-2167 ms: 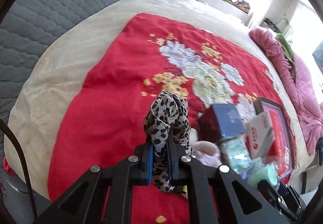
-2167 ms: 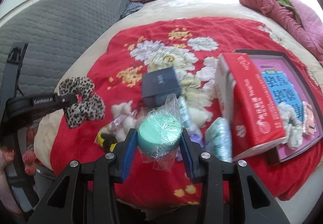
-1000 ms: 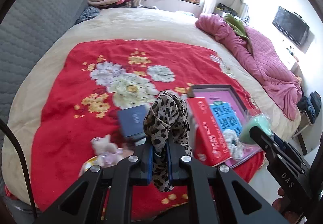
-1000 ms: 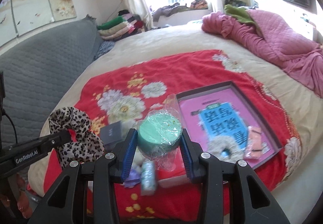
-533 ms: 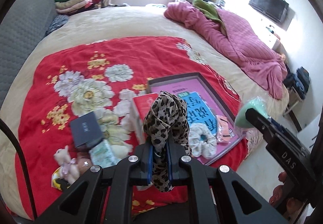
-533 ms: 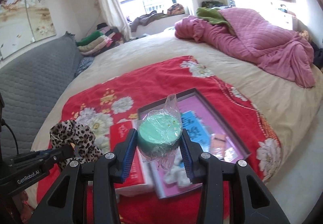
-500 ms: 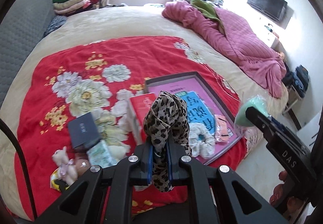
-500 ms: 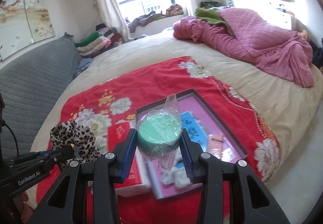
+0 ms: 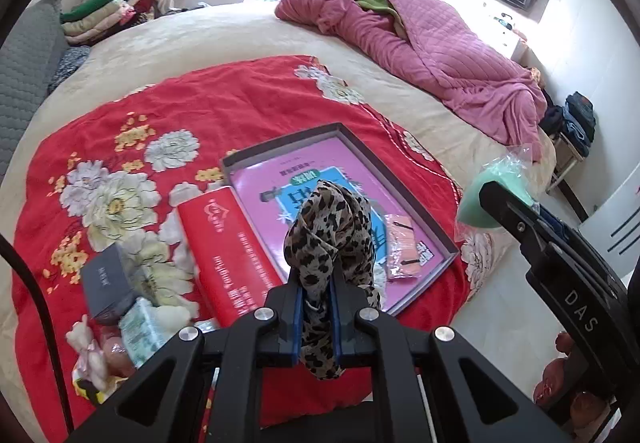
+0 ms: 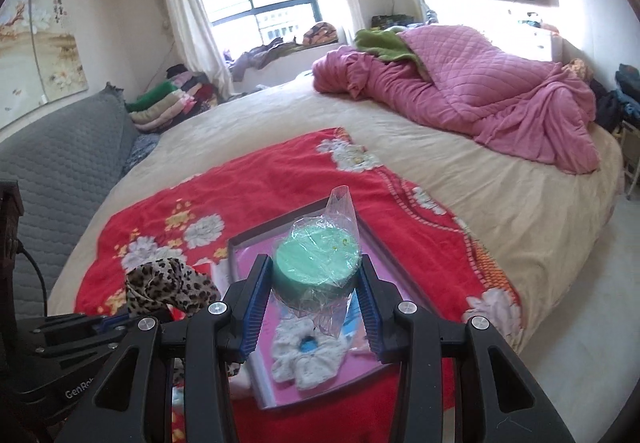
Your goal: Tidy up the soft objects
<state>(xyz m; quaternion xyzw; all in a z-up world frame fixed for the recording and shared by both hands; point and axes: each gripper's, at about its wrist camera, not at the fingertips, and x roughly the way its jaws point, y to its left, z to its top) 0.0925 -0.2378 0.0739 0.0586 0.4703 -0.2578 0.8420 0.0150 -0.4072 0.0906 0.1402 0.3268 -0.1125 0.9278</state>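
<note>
The shallow grey-rimmed tray [image 9: 400, 179] is seen ahead of and below both jaw pairs, its far half bare, a white scrunchie [image 10: 308, 357] and pink packet [image 9: 404, 247] lying nearer. A red box [image 9: 228, 255] is propped beside it. The left gripper [image 9: 316, 307] is clamped on the leopard scrunchie [image 9: 332, 231]; the right gripper [image 10: 314, 307] is clamped on the wrapped green puff [image 10: 316, 255], both tilted downward.

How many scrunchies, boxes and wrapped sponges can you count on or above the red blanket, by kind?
Scrunchies: 2, the leopard-print scrunchie and the white scrunchie in the tray
Boxes: 2, the red box and the dark blue box
Wrapped sponges: 1, the green sponge
Total: 5
</note>
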